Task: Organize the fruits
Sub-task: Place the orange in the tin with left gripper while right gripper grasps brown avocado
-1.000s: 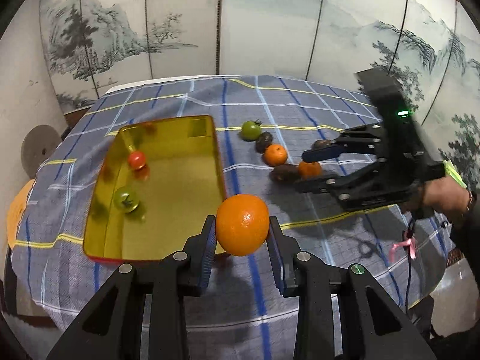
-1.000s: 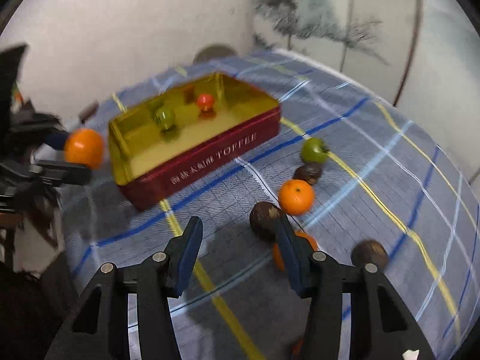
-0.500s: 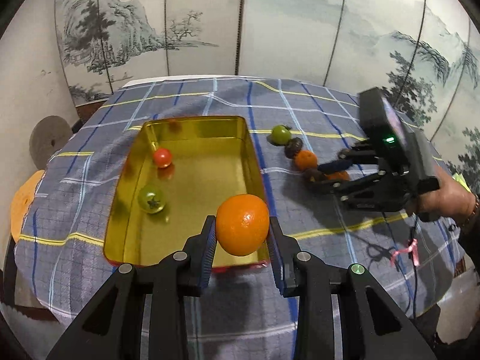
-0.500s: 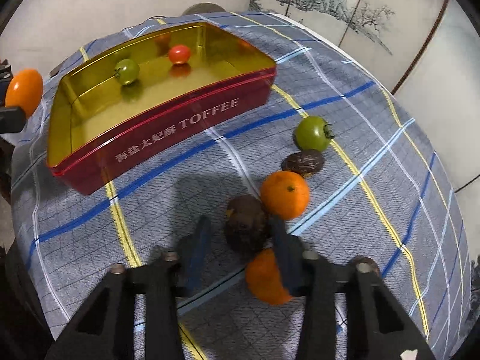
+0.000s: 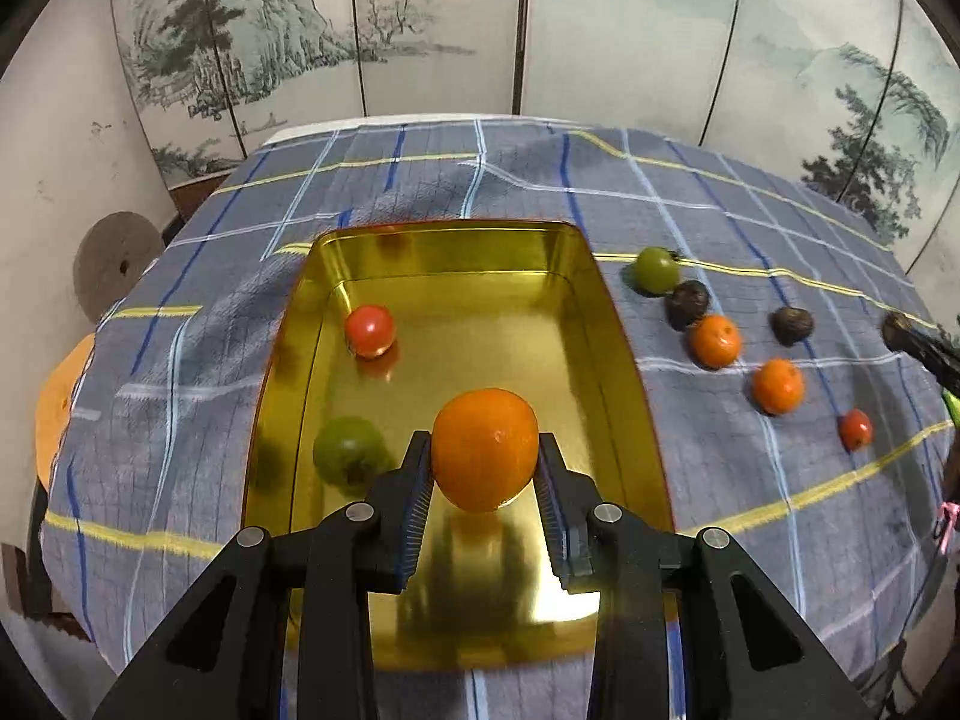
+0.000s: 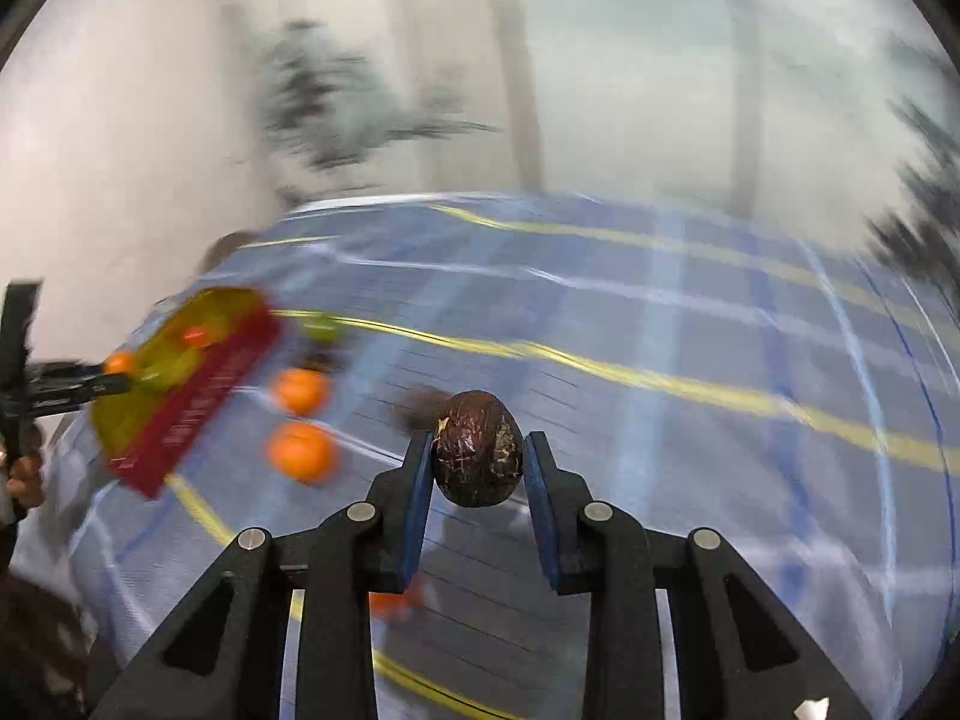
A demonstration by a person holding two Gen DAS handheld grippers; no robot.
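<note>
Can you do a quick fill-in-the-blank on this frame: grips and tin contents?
1. The left gripper is shut on an ____.
2. The right gripper is shut on a wrinkled dark ____ fruit.
3. In the gold tin lie a red tomato and a ____ one.

Missing words: orange; brown; green

Open gold floor in the tin [image 5: 618, 324] right and far of centre. Blocked on the left side by a red tomato [image 5: 370, 330] and a green one [image 5: 348, 450]. Right of the tin, scattered fruit crowding the bench [image 5: 780, 510]: oranges [image 5: 714, 341], dark fruits [image 5: 791, 324]. Bare cloth far side.
</note>
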